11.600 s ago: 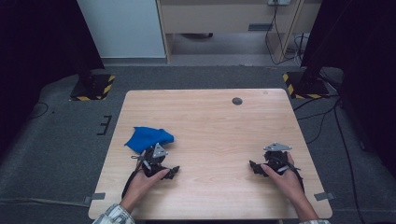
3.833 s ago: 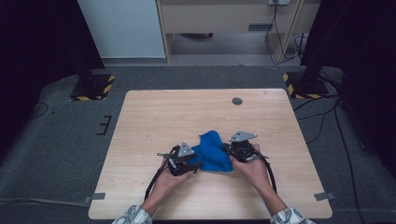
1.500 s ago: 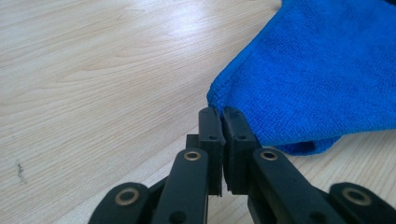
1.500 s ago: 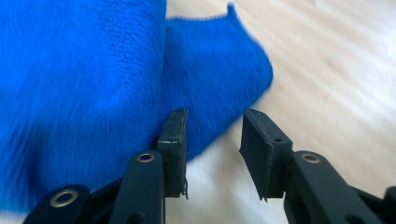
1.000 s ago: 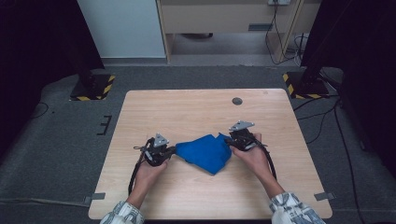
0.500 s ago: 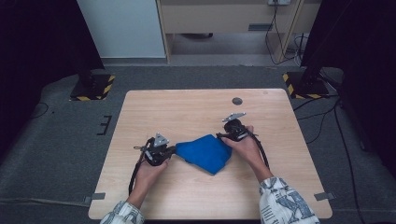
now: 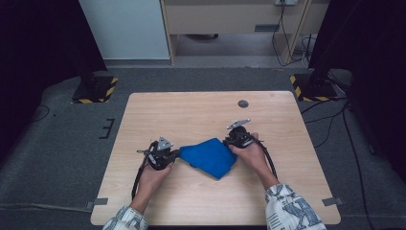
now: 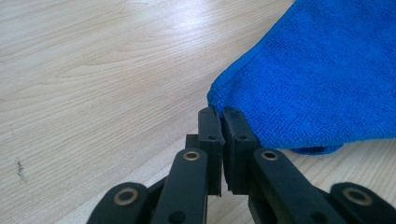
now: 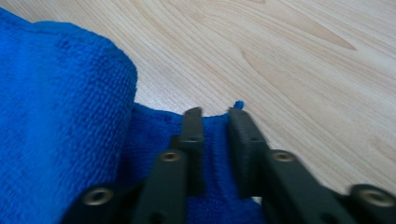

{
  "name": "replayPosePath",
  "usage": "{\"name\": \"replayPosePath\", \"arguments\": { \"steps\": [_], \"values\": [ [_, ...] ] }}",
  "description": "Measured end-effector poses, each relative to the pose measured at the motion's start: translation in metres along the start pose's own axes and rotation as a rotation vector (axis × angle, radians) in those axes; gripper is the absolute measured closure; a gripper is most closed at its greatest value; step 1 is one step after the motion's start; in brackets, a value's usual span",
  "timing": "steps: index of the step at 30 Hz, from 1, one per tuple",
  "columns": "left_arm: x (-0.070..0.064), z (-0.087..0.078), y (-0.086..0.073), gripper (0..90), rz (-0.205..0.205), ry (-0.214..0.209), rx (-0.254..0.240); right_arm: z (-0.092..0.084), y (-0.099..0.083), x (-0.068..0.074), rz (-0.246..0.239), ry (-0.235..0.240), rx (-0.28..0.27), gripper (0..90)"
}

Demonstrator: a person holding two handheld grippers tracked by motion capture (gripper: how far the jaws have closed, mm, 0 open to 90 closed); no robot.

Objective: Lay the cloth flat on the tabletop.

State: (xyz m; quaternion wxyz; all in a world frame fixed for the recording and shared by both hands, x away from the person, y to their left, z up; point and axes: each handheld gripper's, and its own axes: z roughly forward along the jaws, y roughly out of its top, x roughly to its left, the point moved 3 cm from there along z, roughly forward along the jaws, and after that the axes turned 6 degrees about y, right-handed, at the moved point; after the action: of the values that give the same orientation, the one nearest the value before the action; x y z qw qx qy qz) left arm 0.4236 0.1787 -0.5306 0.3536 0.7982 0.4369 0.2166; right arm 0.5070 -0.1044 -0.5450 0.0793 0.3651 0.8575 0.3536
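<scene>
A blue cloth (image 7: 209, 156) lies folded on the wooden table (image 7: 191, 110), between my two grippers. My left gripper (image 7: 178, 153) is at the cloth's left corner. In the left gripper view it (image 8: 222, 114) is shut on that corner of the cloth (image 8: 327, 70). My right gripper (image 7: 229, 142) sits low at the cloth's far right corner. Its jaws have just been closing. In the right gripper view it (image 9: 215, 114) still shows a narrow gap, with the cloth's edge (image 9: 212, 122) lying in it. A thick fold of the cloth (image 9: 56, 116) rises to the left of those jaws.
A small dark round spot (image 7: 243, 103) marks the table near its far edge. Bare wood (image 7: 201, 201) stretches in front of the cloth and behind it. Grey carpet surrounds the table, with two black stands with striped bases (image 7: 95, 88) at the far corners.
My right gripper shifted a little to the left and came down onto the cloth's far right corner, its jaws narrowing. The left gripper and its corner stayed put.
</scene>
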Motion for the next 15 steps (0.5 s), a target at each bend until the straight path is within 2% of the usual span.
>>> {"name": "replayPosePath", "arguments": {
  "steps": [1,5,9,15],
  "values": [
    [0.000,0.000,0.000,86.9,0.000,0.000,0.000,-0.002,-0.002,0.000,0.012,0.007,-0.016,85.2],
    [0.001,0.000,0.000,86.9,0.001,0.003,-0.004,-0.007,-0.005,-0.001,0.019,0.019,-0.032,87.7],
    [0.002,-0.001,0.001,87.0,-0.003,0.004,-0.010,-0.019,-0.005,-0.003,0.029,0.010,-0.075,88.1],
    [0.001,-0.003,0.004,87.0,-0.005,0.006,-0.026,-0.040,-0.005,-0.003,0.018,0.005,-0.124,88.2]
  ]
}}
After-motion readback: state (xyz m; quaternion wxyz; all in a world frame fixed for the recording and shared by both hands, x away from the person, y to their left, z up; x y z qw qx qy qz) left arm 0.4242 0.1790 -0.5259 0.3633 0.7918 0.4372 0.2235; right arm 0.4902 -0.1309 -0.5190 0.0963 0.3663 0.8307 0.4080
